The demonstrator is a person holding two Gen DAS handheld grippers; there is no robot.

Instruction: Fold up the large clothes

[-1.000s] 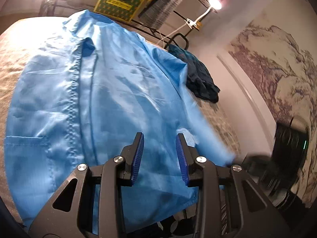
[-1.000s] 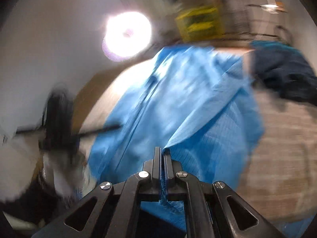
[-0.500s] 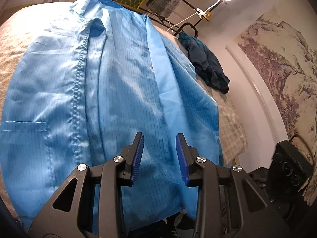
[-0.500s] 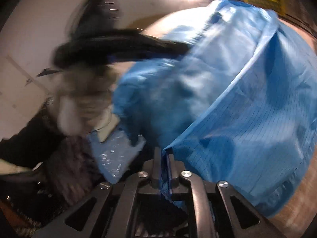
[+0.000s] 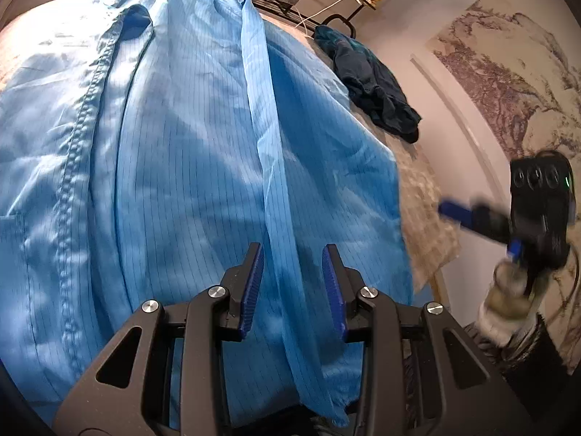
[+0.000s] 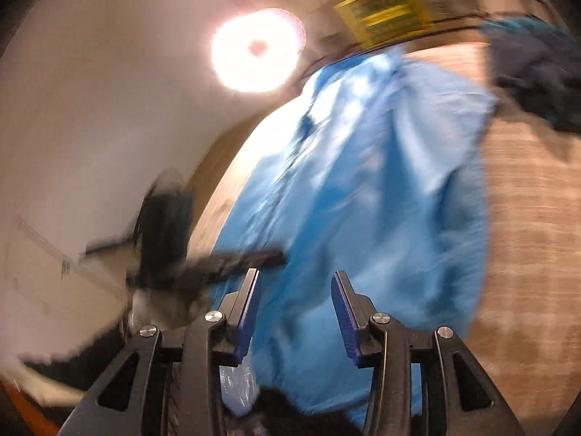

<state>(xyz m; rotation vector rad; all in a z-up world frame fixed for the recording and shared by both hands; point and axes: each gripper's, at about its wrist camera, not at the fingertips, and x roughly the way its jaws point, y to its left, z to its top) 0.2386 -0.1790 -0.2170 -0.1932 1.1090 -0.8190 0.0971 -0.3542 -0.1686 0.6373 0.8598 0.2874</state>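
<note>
A large light-blue coat (image 5: 174,167) lies spread on the cloth-covered table (image 5: 421,210), zipper to the left, with one sleeve (image 5: 265,138) folded lengthwise down its body. My left gripper (image 5: 292,287) hovers open over the coat's lower part, the sleeve's strip showing in the gap below the pads, nothing pinched. In the right wrist view, which is blurred, my right gripper (image 6: 296,312) has its jaws opening over the coat (image 6: 363,200), with no cloth between the pads. It also shows blurred beside the table's right edge as the right gripper (image 5: 457,214), held by a gloved hand (image 5: 508,290).
A crumpled dark-blue garment (image 5: 374,83) lies at the table's far right corner. Behind the table stand a wire rack with a yellow box (image 6: 385,14) and bright lamps (image 6: 258,51). A wall with a landscape mural (image 5: 508,72) runs close along the right.
My right gripper was shut on the coat's edge, then let go and its jaws parted as it swung away to the right. My left gripper sank closer to the coat, still open.
</note>
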